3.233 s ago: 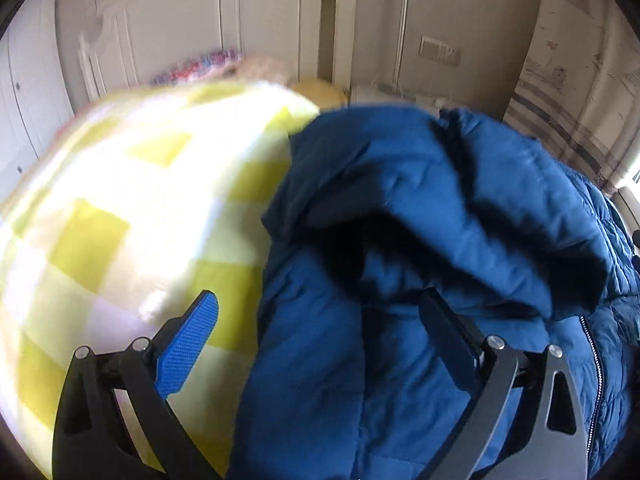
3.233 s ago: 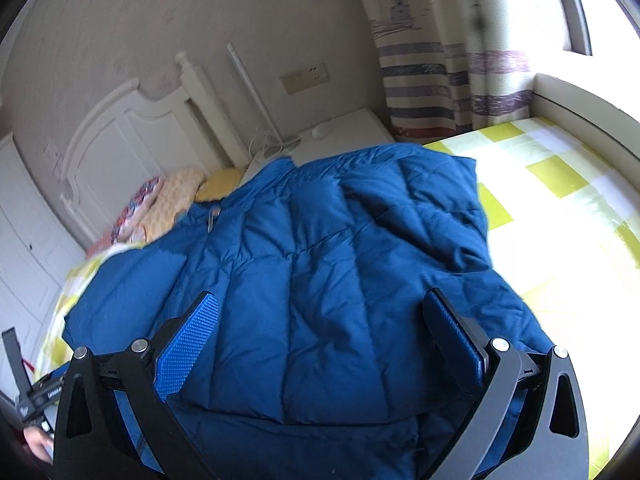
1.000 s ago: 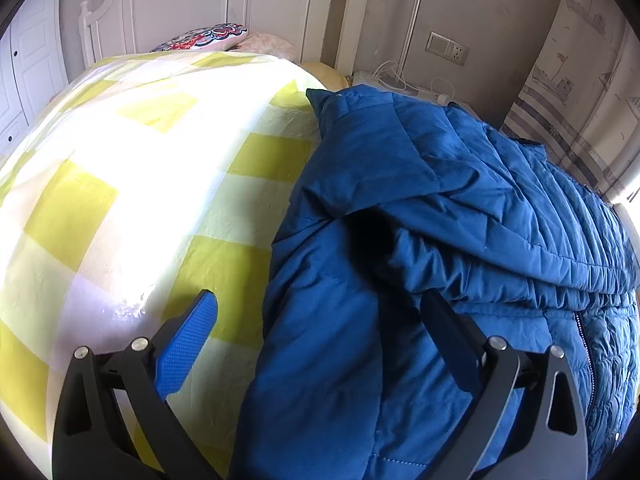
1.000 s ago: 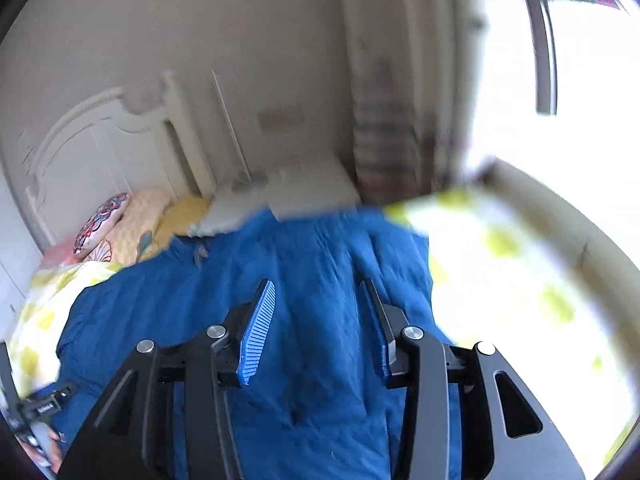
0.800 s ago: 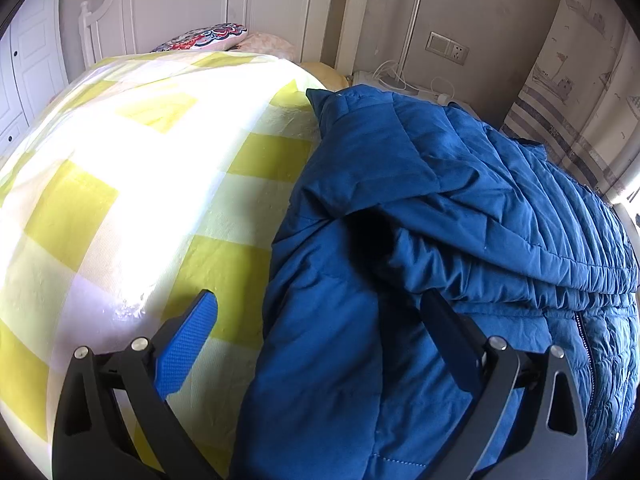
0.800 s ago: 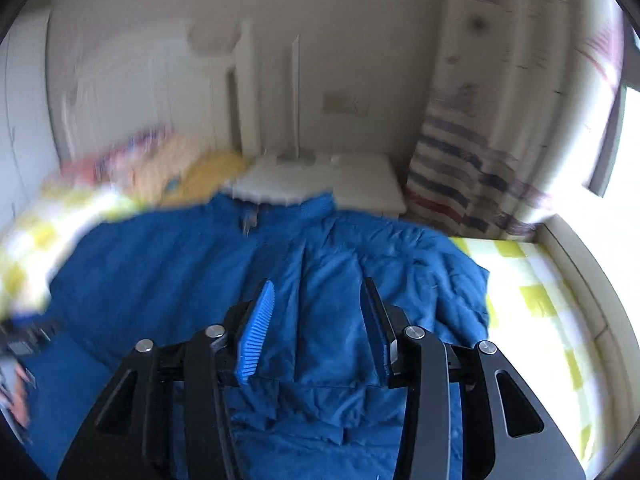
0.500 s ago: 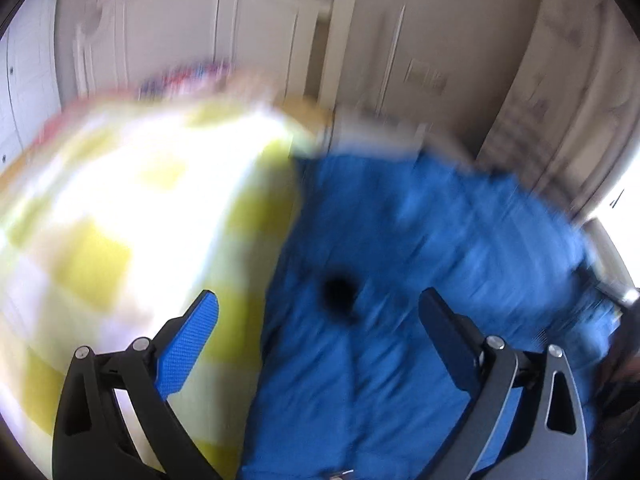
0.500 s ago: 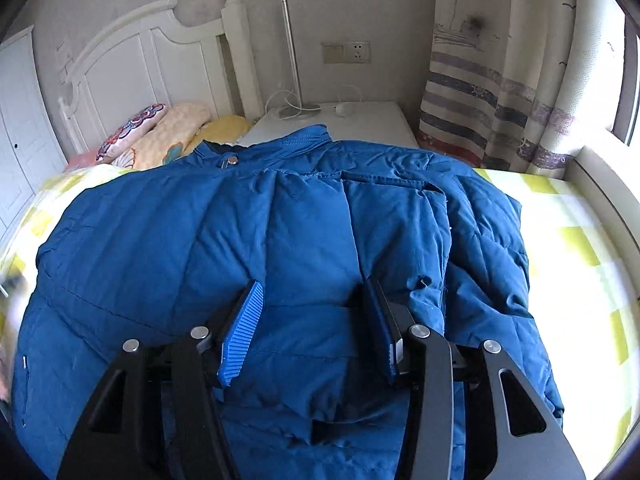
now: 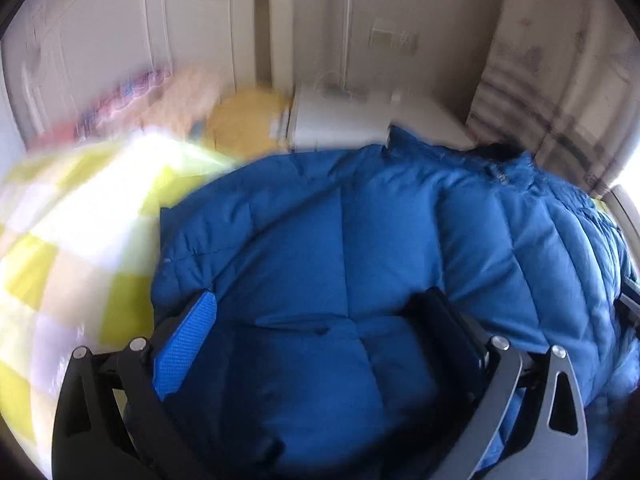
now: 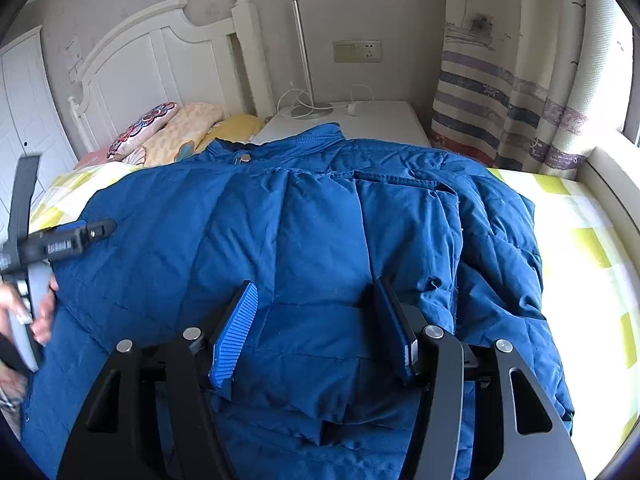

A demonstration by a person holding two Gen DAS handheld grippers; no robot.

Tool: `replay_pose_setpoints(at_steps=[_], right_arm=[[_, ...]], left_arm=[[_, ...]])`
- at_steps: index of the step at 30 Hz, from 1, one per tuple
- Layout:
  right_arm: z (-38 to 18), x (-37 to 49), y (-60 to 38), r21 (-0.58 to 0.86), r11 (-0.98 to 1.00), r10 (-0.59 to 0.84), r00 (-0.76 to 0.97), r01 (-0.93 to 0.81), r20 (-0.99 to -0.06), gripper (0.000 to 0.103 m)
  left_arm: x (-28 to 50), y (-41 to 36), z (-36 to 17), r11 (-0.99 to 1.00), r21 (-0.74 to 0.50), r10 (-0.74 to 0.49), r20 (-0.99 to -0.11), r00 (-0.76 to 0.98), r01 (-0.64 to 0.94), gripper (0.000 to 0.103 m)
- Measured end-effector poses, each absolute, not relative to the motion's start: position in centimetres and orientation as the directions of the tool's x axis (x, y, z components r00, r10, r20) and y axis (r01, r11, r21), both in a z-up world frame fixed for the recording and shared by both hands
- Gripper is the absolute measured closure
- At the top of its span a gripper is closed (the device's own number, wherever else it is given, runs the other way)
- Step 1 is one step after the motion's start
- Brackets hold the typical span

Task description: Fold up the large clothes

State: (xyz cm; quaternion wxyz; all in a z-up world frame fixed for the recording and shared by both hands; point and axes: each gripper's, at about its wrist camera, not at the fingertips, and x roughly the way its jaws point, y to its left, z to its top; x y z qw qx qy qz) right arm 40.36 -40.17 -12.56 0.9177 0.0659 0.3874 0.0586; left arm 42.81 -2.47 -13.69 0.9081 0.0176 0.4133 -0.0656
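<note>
Right wrist view: a large blue quilted jacket point(image 10: 320, 240) is spread across a bed covered by a yellow-and-white checked sheet point(image 10: 580, 248). The jacket's shell is a matte, slightly crinkled fabric, stitched into puffy diamond and rectangular panels. Its collar, with a metal snap, lies toward the white wooden headboard point(image 10: 160, 64), and one sleeve is folded flat over the body, its cuff end lying toward the camera. The right tongs point(image 10: 316, 320) are seen with jaws opening, one ribbed blue pad and one dark pad set either side of the sleeve's cuff end; the fabric lies between them, and no pinching is visible. At the left edge, the left tongs point(image 10: 92, 232) are seen side-on above the jacket's edge, held by a hand point(image 10: 36, 304). Patterned pillows point(image 10: 168, 132) lie by the headboard, beside a white nightstand point(image 10: 380, 120) and a striped curtain point(image 10: 500, 100).

In the blurred left wrist view, the left tongs point(image 9: 320, 320) are spread wide over the jacket's point(image 9: 360, 240) smooth quilted back, with nothing gripped.
</note>
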Motion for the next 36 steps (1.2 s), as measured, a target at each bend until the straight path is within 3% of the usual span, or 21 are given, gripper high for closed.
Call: replay_pose_setpoints(at_steps=[3,7,11,14,18,22,27,30,32,35,36], right_arm=[[-12.6,40.4,-40.3,0.18,0.982,0.169,0.69,-0.057,-0.704,0.049],[-12.6,40.5,-40.1,0.172,0.983,0.165,0.687,-0.059,-0.707,0.047],[-12.6,40.5,-40.1,0.17,0.984,0.165,0.687,-0.06,-0.708,0.047],[-12.7,40.6,-40.3,0.191,0.98,0.18,0.686,-0.06,-0.705,0.047],[-12.8,40.6,-40.7,0.214,0.975,0.196,0.684,-0.06,-0.702,0.047],[-12.8,40.6,-40.8,0.215,0.975,0.198,0.684,-0.062,-0.702,0.047],[-12.8,40.7,-40.9,0.221,0.973,0.203,0.682,-0.062,-0.703,0.047],[-12.8,40.7,-40.8,0.21,0.976,0.194,0.682,-0.06,-0.705,0.047],[-12.8,40.7,-40.7,0.199,0.978,0.186,0.681,-0.06,-0.708,0.046],[-12.1,39.6,-40.3,0.173,0.984,0.161,0.685,-0.053,-0.711,0.039],[-11.6,38.7,-39.7,0.16,0.986,0.15,0.689,-0.049,-0.709,0.03]], left_arm=[[41.9,-2.6,-12.1,0.995,-0.004,-0.069,-0.75,0.658,0.1,0.003],[40.4,-3.7,-9.1,0.987,-0.048,-0.145,-0.672,0.726,0.153,0.003],[42.5,-6.8,-12.9,0.976,0.102,-0.047,-0.767,0.64,0.195,0.002],[42.9,-6.4,-13.5,0.979,0.041,-0.103,-0.749,0.654,0.201,0.002],[41.1,-5.7,-12.2,0.98,0.057,-0.075,-0.778,0.624,0.189,0.003],[35.7,-3.9,-9.9,0.97,-0.048,-0.191,-0.76,0.621,0.239,0.003],[31.3,-3.3,-13.6,0.96,0.063,-0.105,-0.821,0.561,0.271,0.002],[31.2,-1.6,-14.7,0.962,-0.021,-0.17,-0.825,0.539,0.27,0.002],[31.3,-1.4,-14.6,0.968,-0.003,-0.145,-0.826,0.545,0.253,0.002],[30.3,-1.7,-13.8,0.973,0.055,-0.086,-0.818,0.569,0.226,0.002],[29.9,-1.7,-13.5,0.972,0.051,-0.092,-0.814,0.573,0.228,0.003]])
